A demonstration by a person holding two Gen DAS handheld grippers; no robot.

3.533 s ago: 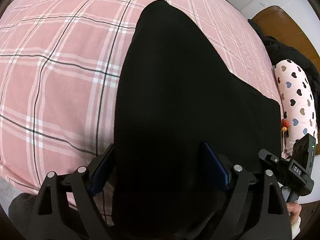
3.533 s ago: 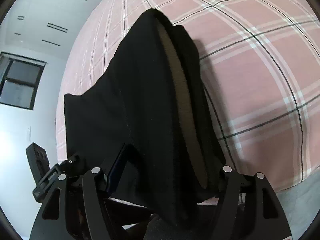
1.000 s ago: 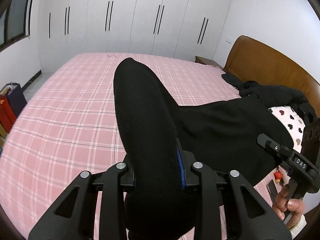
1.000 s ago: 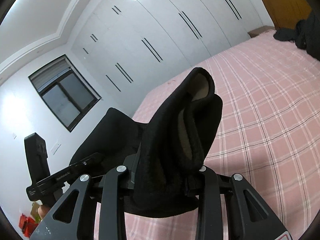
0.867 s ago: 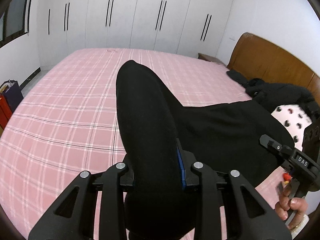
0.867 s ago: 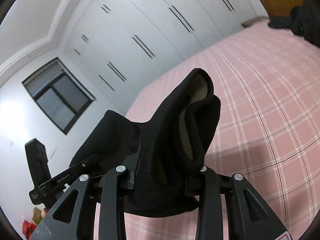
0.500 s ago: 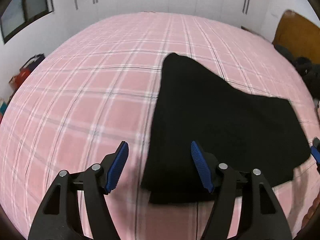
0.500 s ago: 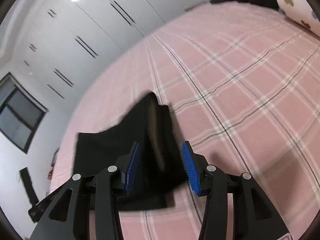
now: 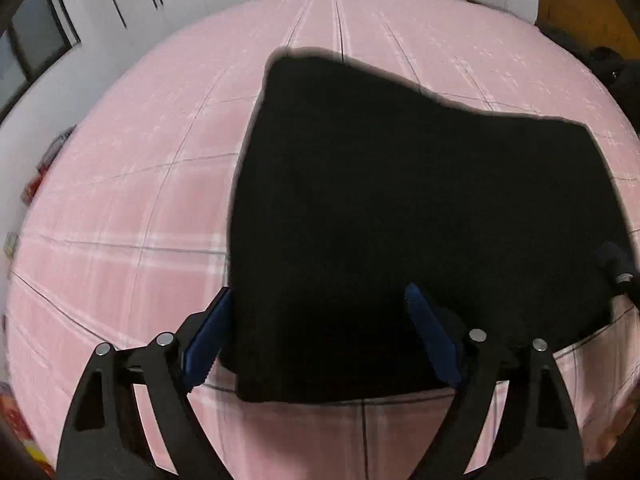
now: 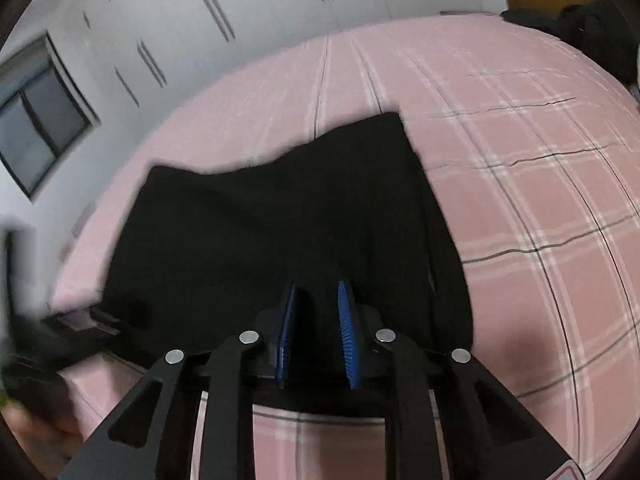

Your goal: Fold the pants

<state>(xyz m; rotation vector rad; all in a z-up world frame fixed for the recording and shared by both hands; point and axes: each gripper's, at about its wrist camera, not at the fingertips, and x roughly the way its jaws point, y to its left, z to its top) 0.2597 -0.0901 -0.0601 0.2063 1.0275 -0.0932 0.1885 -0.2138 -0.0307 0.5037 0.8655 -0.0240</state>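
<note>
The black pants [image 9: 400,208] lie folded flat on the pink plaid bed [image 9: 132,184]. My left gripper [image 9: 316,320] is open and empty, its blue pads wide apart over the near left edge of the pants. In the right wrist view the pants [image 10: 288,216] lie spread ahead. My right gripper [image 10: 316,304] hovers over their near edge with the blue pads a narrow gap apart and nothing between them. The left gripper shows blurred at the left edge of the right wrist view [image 10: 24,328].
White wardrobe doors [image 10: 280,4] line the far wall. A window [image 10: 36,120] is at the left. A wooden headboard [image 9: 588,12] and dark clothes [image 10: 592,28] are at the far right of the bed. Red items [image 9: 36,176] sit on the floor left of the bed.
Both grippers held the pants lifted one second ago, then let go. The pants now lie flat on the bed. Since half a second ago both grippers have moved closer over the near edge.
</note>
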